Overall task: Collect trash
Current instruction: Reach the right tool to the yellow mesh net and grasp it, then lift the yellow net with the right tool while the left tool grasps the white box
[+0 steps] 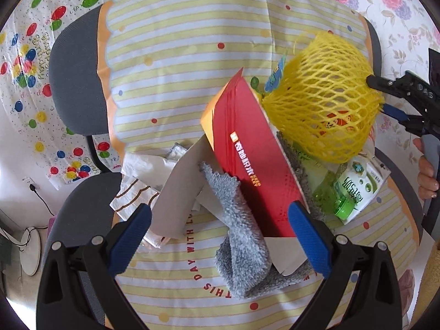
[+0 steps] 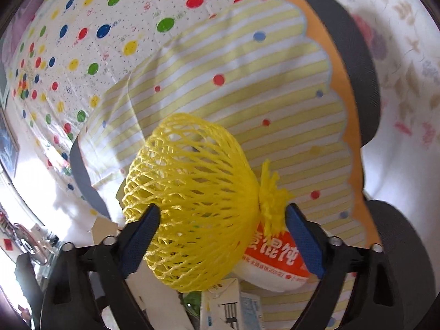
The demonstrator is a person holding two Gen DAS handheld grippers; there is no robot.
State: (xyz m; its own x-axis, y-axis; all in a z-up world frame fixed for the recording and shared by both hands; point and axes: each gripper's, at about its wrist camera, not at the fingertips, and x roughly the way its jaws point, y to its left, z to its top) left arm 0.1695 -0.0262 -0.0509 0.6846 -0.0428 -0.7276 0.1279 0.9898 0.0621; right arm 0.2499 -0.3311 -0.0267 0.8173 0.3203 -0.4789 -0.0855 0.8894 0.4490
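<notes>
both claws stand wide with nothing pinched: the left gripper point(image 1: 220, 236) straddles a red cardboard box point(image 1: 255, 165) and a grey fluffy cloth point(image 1: 242, 247) without pressing them, and the right gripper point(image 2: 222, 236) frames a yellow foam net sleeve point(image 2: 192, 206), its pads just beside the mesh. only the left wrist view shows the whole heap on the striped cloth point(image 1: 178, 55): white tissue point(image 1: 148, 167), a green-capped pouch point(image 1: 354, 187), the net point(image 1: 324, 101) on top at right with the right gripper point(image 1: 404, 101) beside it. only the right wrist view shows an orange-labelled bowl point(image 2: 275, 264) under the net. the box's long axis runs from near right to far left; the net's open mouth faces left there.
</notes>
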